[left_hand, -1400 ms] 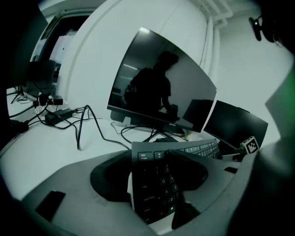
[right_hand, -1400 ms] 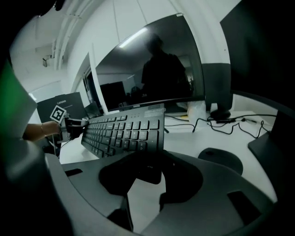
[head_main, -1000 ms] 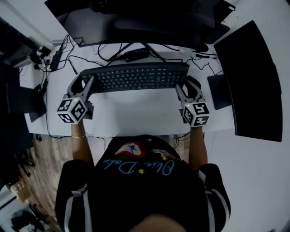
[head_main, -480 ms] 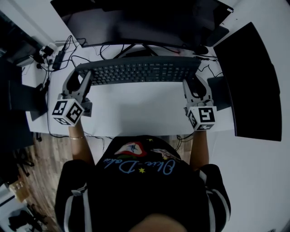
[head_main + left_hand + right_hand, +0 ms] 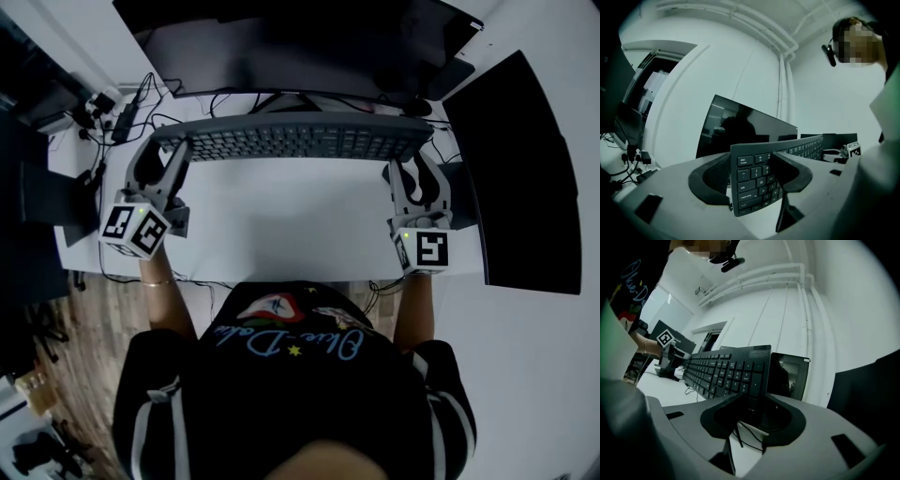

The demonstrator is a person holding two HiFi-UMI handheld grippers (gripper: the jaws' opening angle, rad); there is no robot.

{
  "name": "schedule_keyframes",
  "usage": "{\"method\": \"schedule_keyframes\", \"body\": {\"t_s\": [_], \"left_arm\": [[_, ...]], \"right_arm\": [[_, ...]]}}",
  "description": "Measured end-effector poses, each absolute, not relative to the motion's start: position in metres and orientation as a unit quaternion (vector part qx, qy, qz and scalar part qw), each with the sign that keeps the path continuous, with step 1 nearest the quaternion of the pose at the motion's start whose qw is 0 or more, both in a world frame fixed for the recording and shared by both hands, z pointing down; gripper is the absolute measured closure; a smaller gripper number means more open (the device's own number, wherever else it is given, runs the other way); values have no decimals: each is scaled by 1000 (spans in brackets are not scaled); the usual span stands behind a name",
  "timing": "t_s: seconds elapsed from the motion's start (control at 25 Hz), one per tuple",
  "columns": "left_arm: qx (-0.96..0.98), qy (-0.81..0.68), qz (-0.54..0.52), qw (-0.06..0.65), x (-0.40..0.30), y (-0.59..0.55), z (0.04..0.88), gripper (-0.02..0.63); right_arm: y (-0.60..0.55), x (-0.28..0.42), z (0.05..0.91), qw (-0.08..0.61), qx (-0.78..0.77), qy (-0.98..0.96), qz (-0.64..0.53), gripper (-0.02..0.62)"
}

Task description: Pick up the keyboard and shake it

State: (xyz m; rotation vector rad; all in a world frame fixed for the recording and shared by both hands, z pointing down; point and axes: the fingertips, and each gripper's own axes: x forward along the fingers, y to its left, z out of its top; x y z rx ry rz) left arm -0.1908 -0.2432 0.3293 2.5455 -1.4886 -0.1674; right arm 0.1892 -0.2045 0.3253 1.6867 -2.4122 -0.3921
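Observation:
The black keyboard (image 5: 291, 141) hangs above the white desk (image 5: 281, 225), tilted so that its front edge faces me. My left gripper (image 5: 167, 152) has the keyboard's left end between its jaws. In the left gripper view one jaw lies on the keys (image 5: 754, 180) and the other behind, and the jaws are opening slightly. My right gripper (image 5: 412, 167) is shut on the keyboard's right end, below the number pad (image 5: 740, 373). Both grippers point away from me.
A dark monitor (image 5: 300, 47) stands just behind the keyboard. A large black panel (image 5: 516, 169) lies at the right, with a small dark pad (image 5: 464, 192) beside my right gripper. Cables and a power strip (image 5: 117, 112) clutter the desk's left corner.
The keyboard has left the desk, risen and moved toward the monitor, tipping its front edge toward me. Both grippers rose with it.

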Motion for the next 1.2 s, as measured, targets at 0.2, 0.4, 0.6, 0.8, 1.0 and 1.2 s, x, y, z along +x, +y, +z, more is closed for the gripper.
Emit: {"method": "schedule_keyframes", "body": {"t_s": [0.2, 0.4, 0.6, 0.8, 1.0, 1.2], "left_arm": [[860, -498, -59, 94, -189, -242, 330, 351], [864, -489, -80, 82, -190, -240, 321, 351], [868, -483, -92, 70, -190, -238, 313, 351], [868, -482, -97, 61, -191, -238, 306, 351], [870, -479, -105, 50, -192, -234, 300, 351], [871, -477, -109, 43, -193, -232, 296, 351]], "right_arm": [[-201, 190, 316, 91, 569, -800, -166, 462], [-198, 187, 296, 93, 569, -790, -209, 462], [-197, 184, 279, 87, 563, -784, -247, 462], [-198, 182, 269, 82, 562, -779, -266, 462], [-195, 180, 261, 82, 562, -772, -286, 462], [-193, 179, 256, 81, 564, -766, -299, 462]]}}
